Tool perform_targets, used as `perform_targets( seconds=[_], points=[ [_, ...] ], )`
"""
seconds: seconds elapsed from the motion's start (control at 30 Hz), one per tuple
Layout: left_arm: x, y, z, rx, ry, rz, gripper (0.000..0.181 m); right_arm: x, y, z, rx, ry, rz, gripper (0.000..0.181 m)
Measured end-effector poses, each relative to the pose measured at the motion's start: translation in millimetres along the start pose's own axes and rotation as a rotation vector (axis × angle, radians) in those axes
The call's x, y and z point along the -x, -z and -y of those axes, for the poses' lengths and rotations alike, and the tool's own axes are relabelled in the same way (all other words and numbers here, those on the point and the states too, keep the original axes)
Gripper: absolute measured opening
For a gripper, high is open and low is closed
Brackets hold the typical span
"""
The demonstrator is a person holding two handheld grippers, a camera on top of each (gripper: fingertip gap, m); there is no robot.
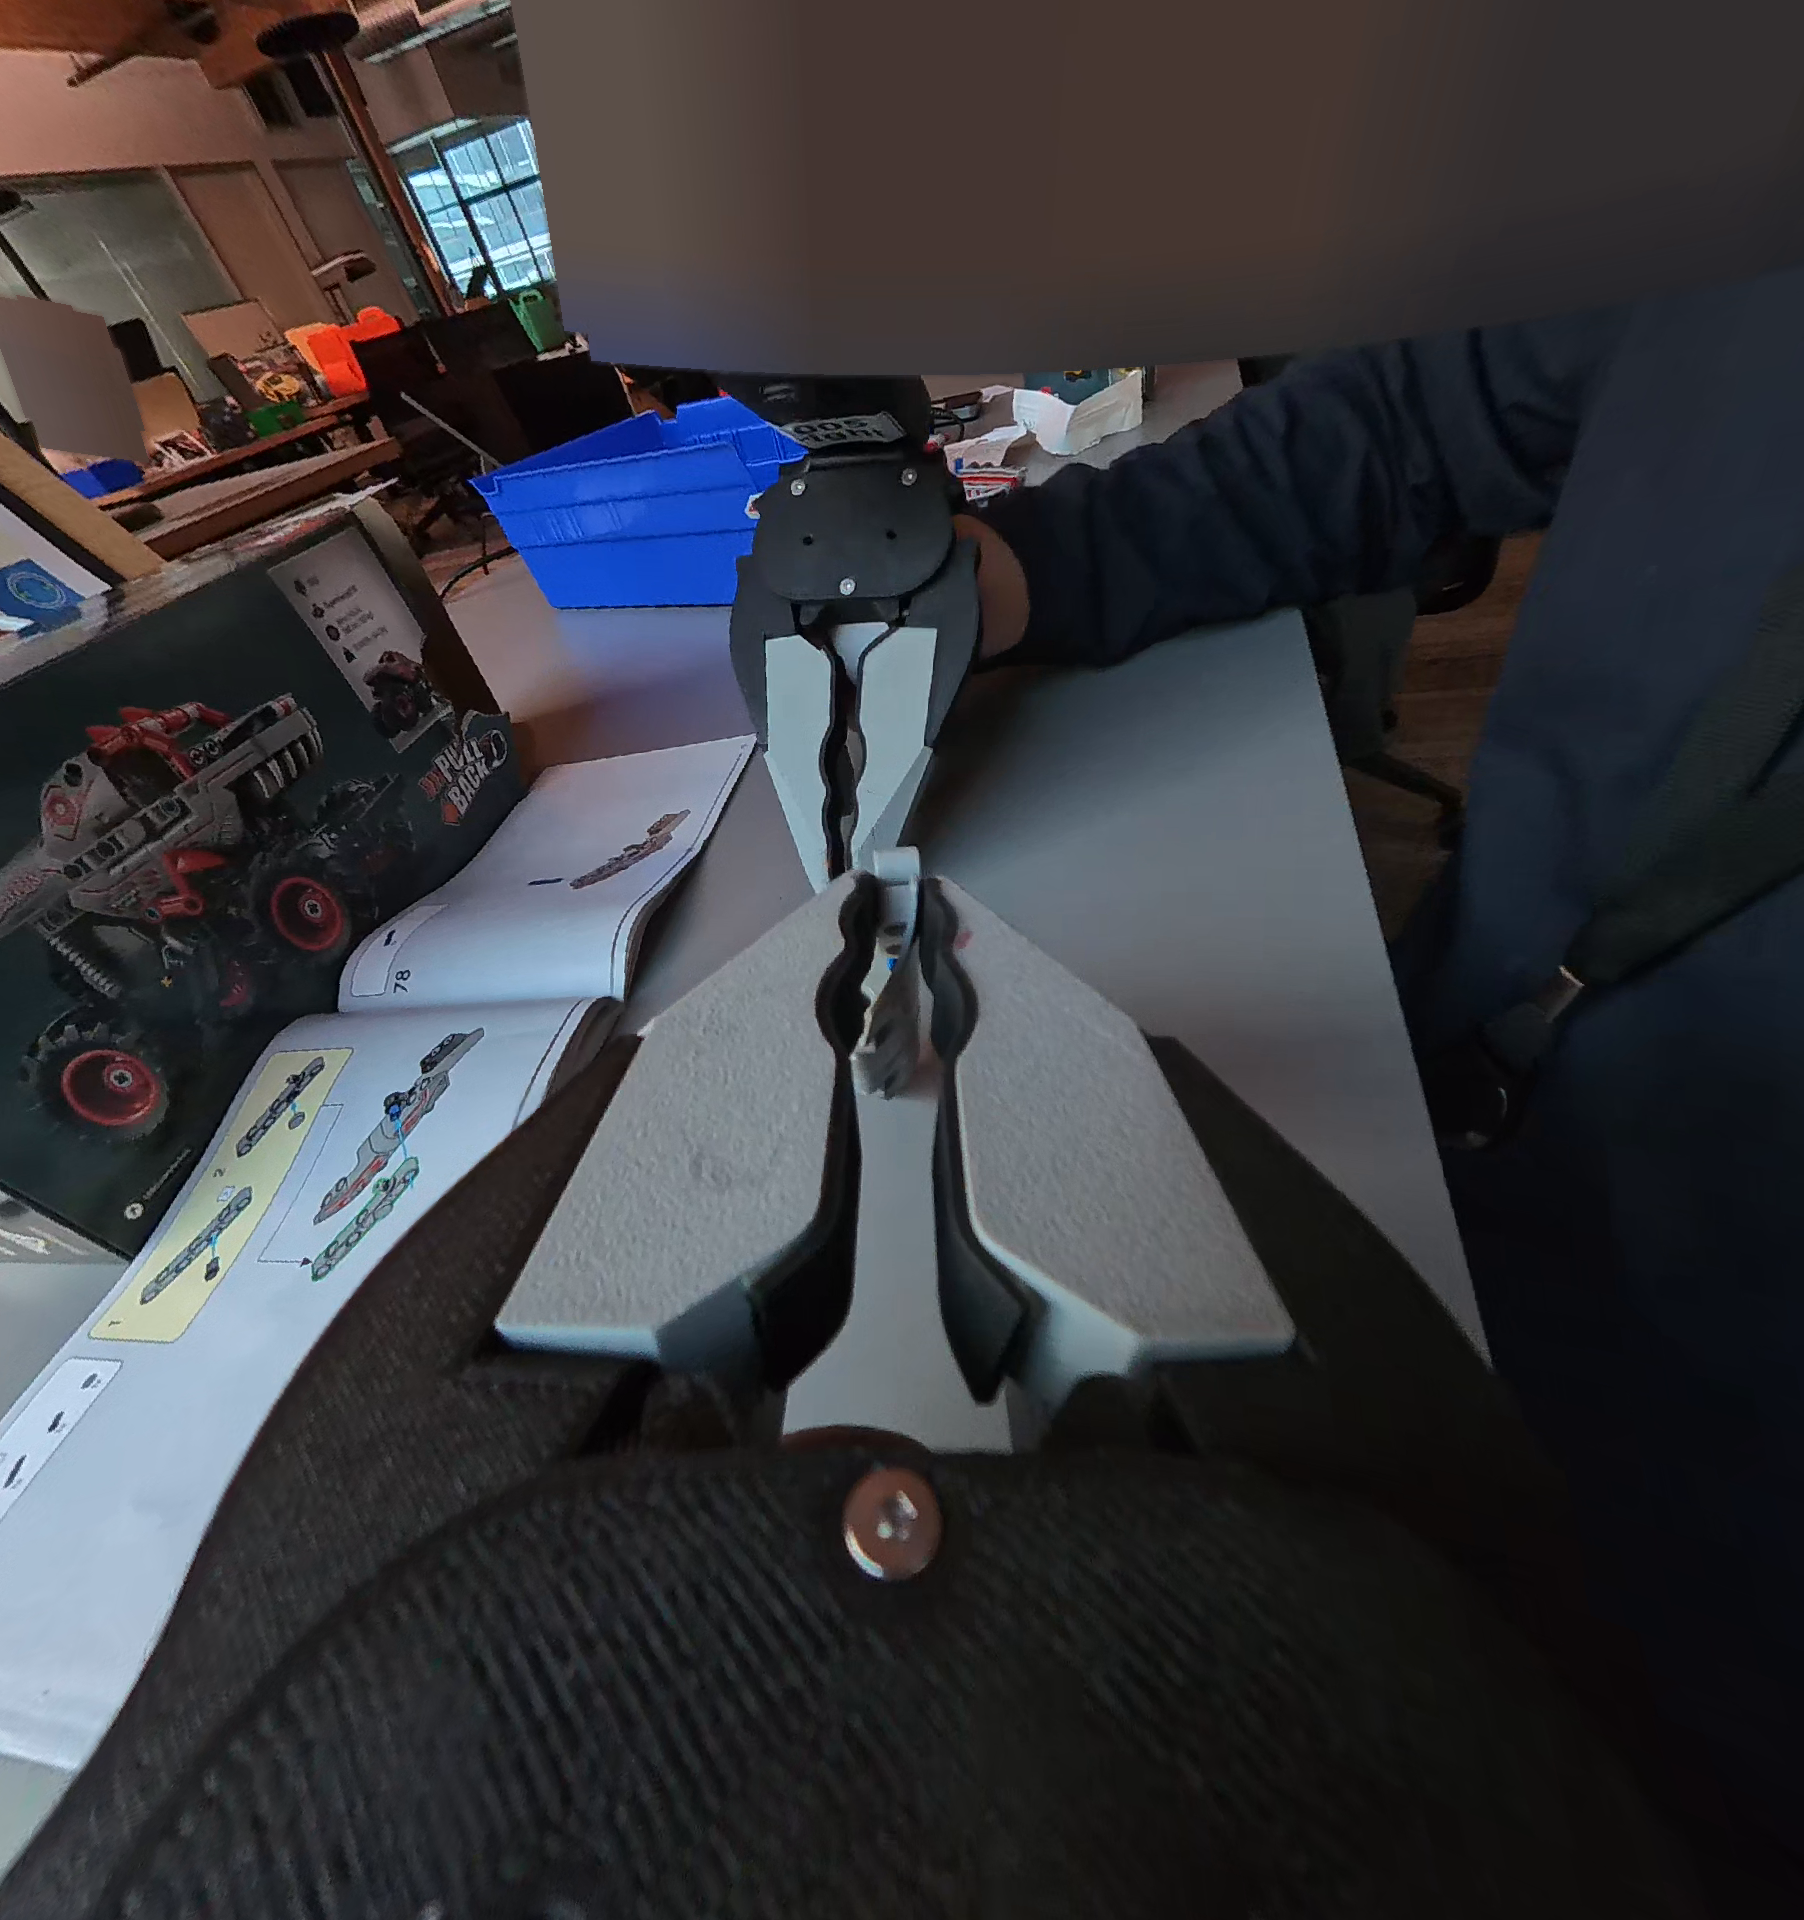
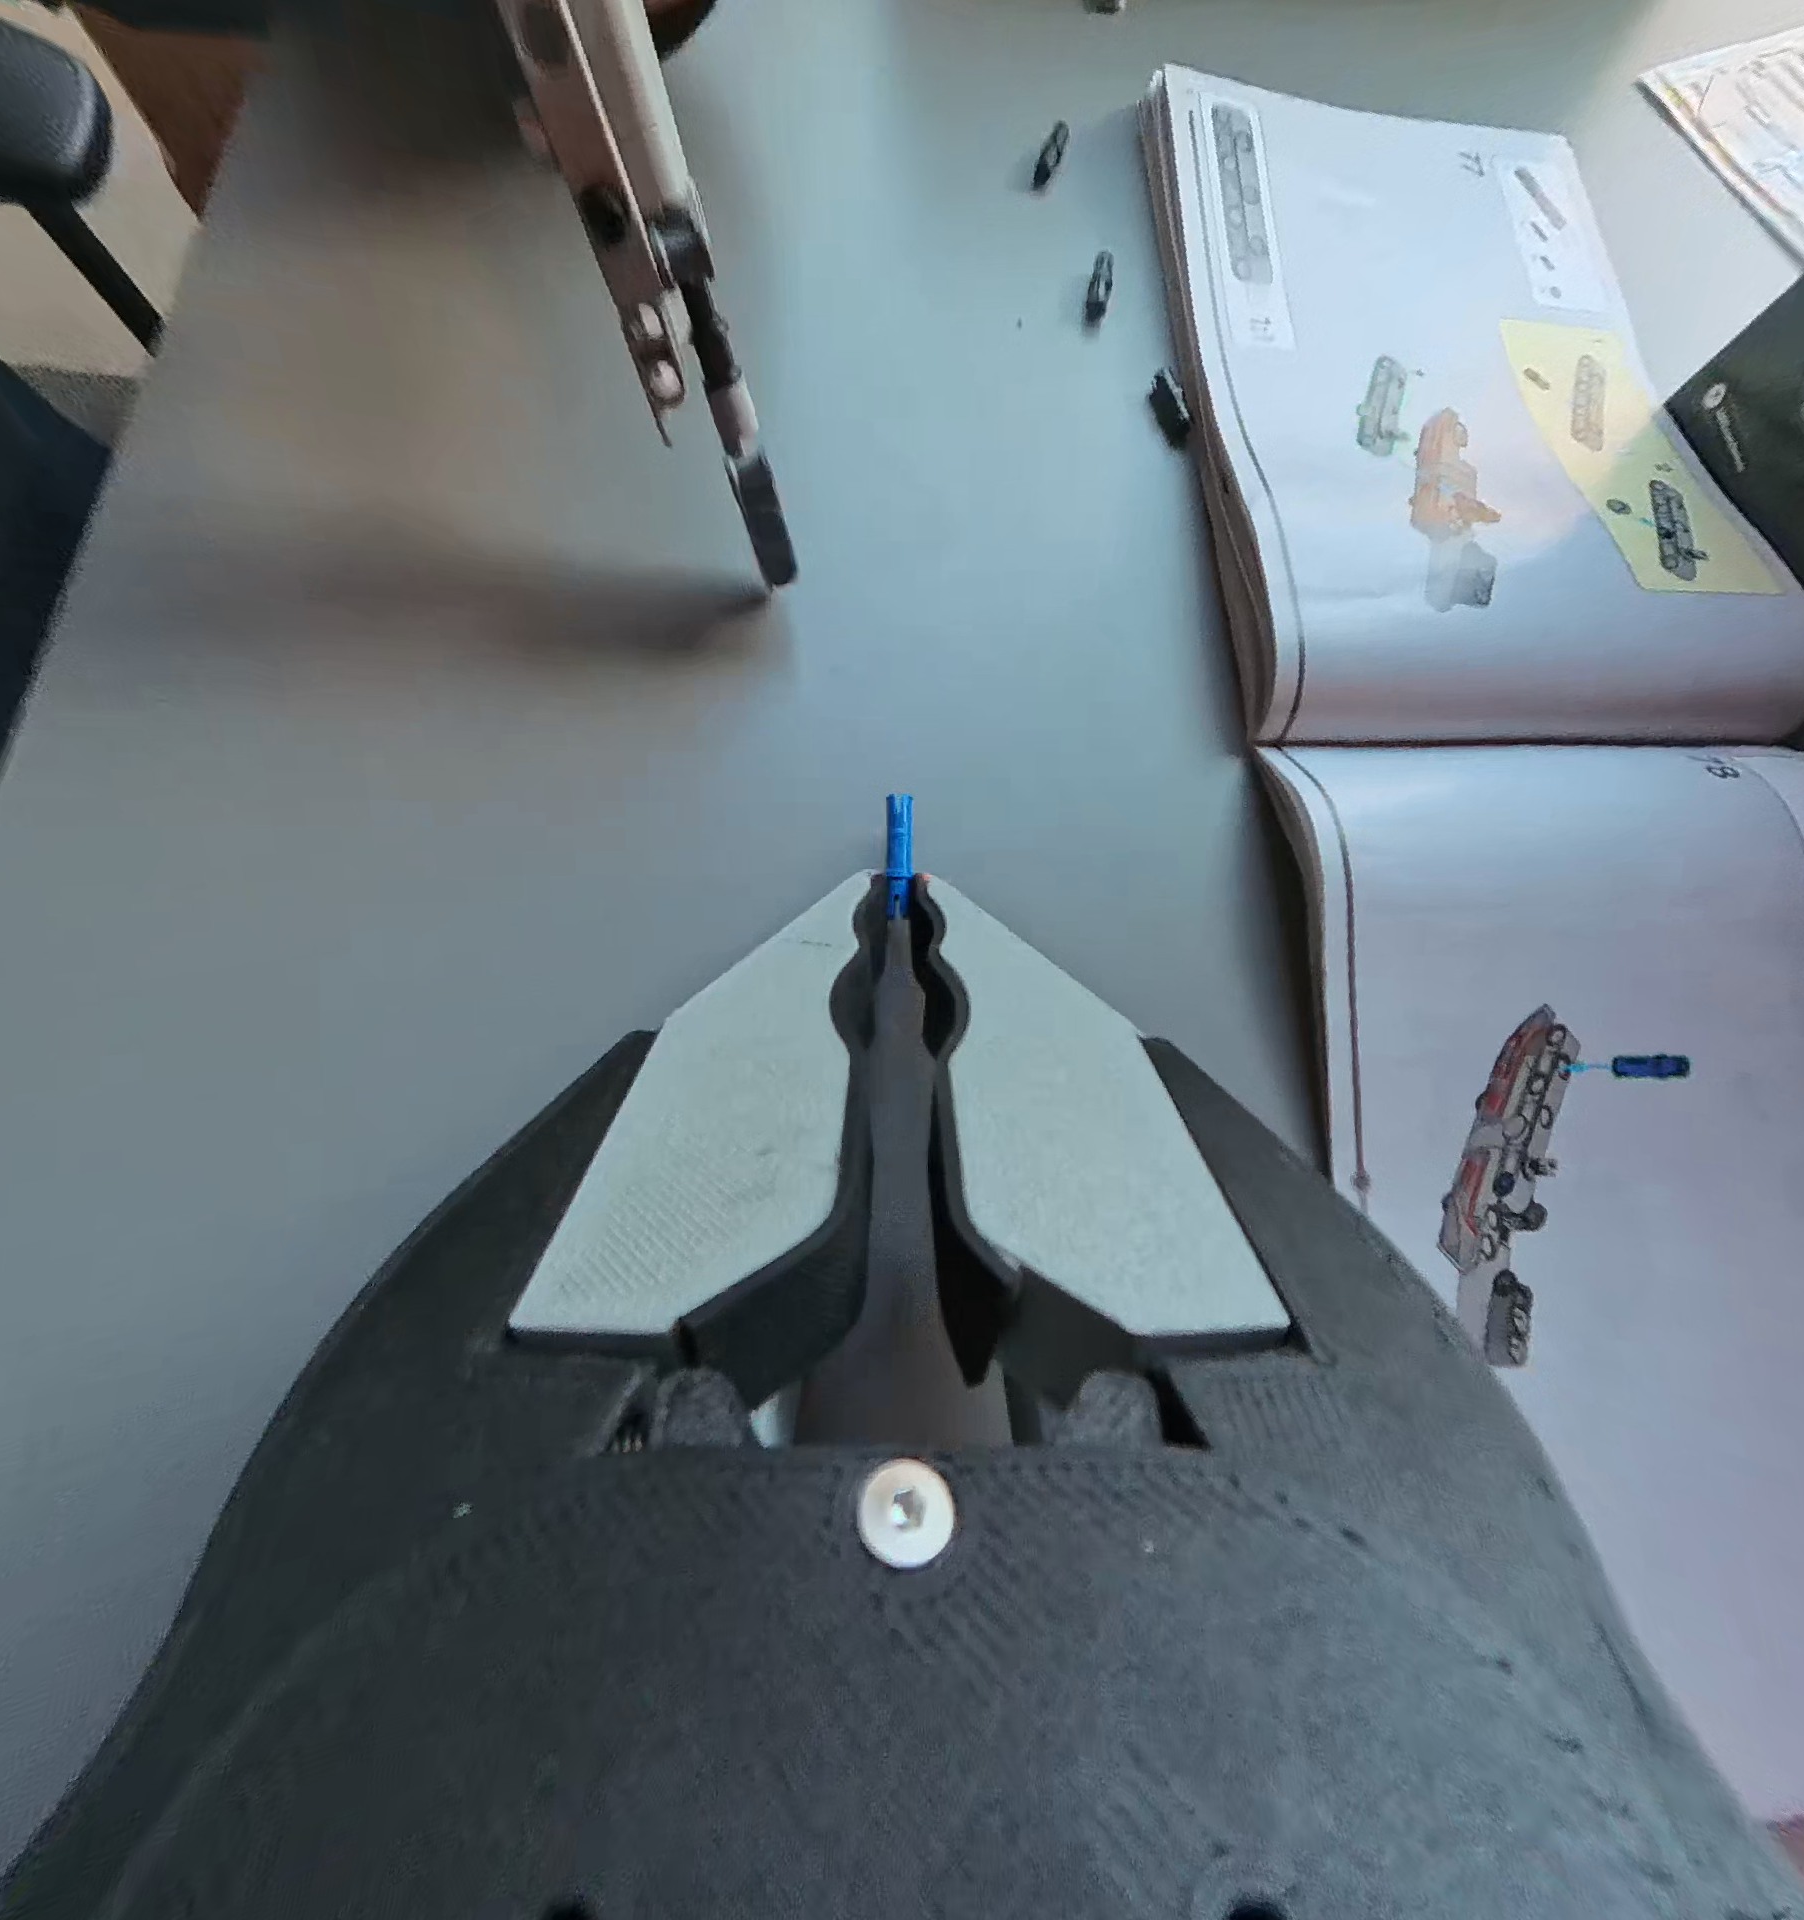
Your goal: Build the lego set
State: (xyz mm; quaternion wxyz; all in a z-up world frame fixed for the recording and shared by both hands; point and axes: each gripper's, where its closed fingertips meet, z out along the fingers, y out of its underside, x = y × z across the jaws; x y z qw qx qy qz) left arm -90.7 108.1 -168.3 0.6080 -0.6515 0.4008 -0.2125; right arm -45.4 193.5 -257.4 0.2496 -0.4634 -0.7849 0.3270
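My left gripper [image 1: 890, 896] is shut on a grey lego beam assembly [image 1: 890, 987], which sticks out past the fingertips. The same assembly shows blurred in the right wrist view [image 2: 659, 291], hanging down over the table with black parts at its lower end. My right gripper [image 2: 899, 883] is shut on a small blue pin [image 2: 899, 844] that points forward from its tips. In the left wrist view the right gripper [image 1: 844, 857] faces my left one, with its tips almost touching the assembly's end.
An open instruction booklet [image 2: 1480, 436] lies on the grey table [image 2: 462, 831], and also shows in the left wrist view [image 1: 524, 935]. Three black pins [image 2: 1098, 286] lie beside it. The lego box [image 1: 181, 852] stands at the left. Blue bins [image 1: 628, 520] stand behind. A person's dark sleeve [image 1: 1293, 499] holds the right gripper.
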Motion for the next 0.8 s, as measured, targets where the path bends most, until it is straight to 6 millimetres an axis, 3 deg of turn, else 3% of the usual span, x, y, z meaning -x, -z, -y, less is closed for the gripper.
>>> perform_targets(
  seconds=[0.03,0.27,0.63,0.8],
  points=[
    [0,0,0,0.001,-0.013,0.005,0.005,4,1,7,-0.03,-0.015,0.013,0.0],
    [8,-9,-11,0.135,-0.256,0.142,0.005,27,15,53,-0.197,0.017,0.051,0.001],
    [-2,-27,-18,0.204,-0.408,0.149,0.005,44,18,81,-0.158,0.027,0.042,0.0],
    [-5,-32,-20,0.23,-0.459,0.149,0.005,47,15,79,-0.072,-0.015,0.026,0.0]
  ],
)
